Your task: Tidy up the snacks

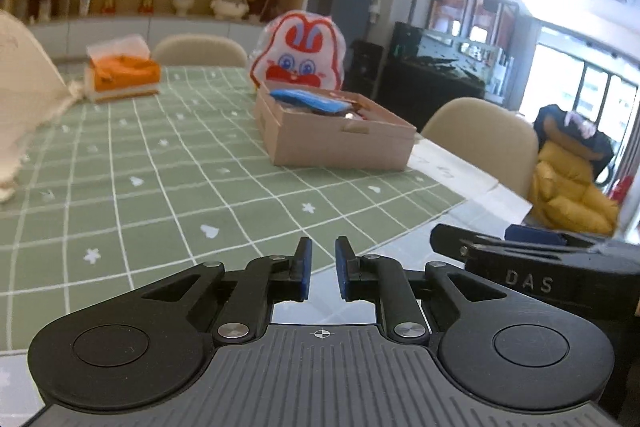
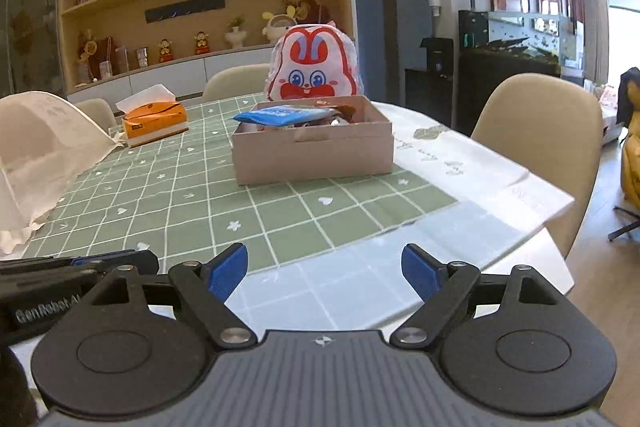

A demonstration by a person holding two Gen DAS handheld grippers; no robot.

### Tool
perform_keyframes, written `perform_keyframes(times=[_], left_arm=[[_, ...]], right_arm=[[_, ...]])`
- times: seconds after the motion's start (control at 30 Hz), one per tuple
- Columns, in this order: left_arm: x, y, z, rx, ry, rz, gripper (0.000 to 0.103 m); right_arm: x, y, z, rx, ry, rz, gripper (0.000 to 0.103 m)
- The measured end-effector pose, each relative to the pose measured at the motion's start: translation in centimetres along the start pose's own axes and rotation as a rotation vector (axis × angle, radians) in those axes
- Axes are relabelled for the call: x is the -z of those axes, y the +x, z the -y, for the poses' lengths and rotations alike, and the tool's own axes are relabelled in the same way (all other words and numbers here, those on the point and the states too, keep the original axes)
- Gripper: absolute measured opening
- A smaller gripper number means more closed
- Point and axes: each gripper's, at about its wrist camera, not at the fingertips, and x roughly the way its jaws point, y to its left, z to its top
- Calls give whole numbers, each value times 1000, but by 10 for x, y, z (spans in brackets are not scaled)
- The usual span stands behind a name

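Observation:
A pink cardboard box (image 1: 340, 143) (image 2: 312, 151) sits on the green checked tablecloth, filled with snack packets; a blue packet (image 1: 308, 98) (image 2: 280, 115) lies on top. A red-and-white rabbit bag (image 1: 300, 51) (image 2: 314, 67) stands just behind the box. My left gripper (image 1: 323, 267) is empty, its jaws a narrow gap apart, low near the table's front edge. My right gripper (image 2: 325, 269) is wide open and empty, also at the front edge, well short of the box. Each gripper shows at the edge of the other's view.
An orange tissue box (image 1: 122, 75) (image 2: 154, 121) sits at the far left. A white mesh food cover (image 1: 20, 95) (image 2: 44, 151) stands on the left. Beige chairs (image 1: 484, 135) (image 2: 544, 131) stand on the right and behind. A white patterned cloth (image 2: 472, 167) covers the table's right part.

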Motion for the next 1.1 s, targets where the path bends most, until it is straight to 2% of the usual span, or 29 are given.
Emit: perform_keyframes(times=[0.13,1.1], left_arm=[[3,-8,13,-29,59,34,17],[0,-15,14,-45,84,29,17]], right_arm=[[4,-7,-6,1,-27,9,85],[5,-11,-10,1,-41,11,85]])
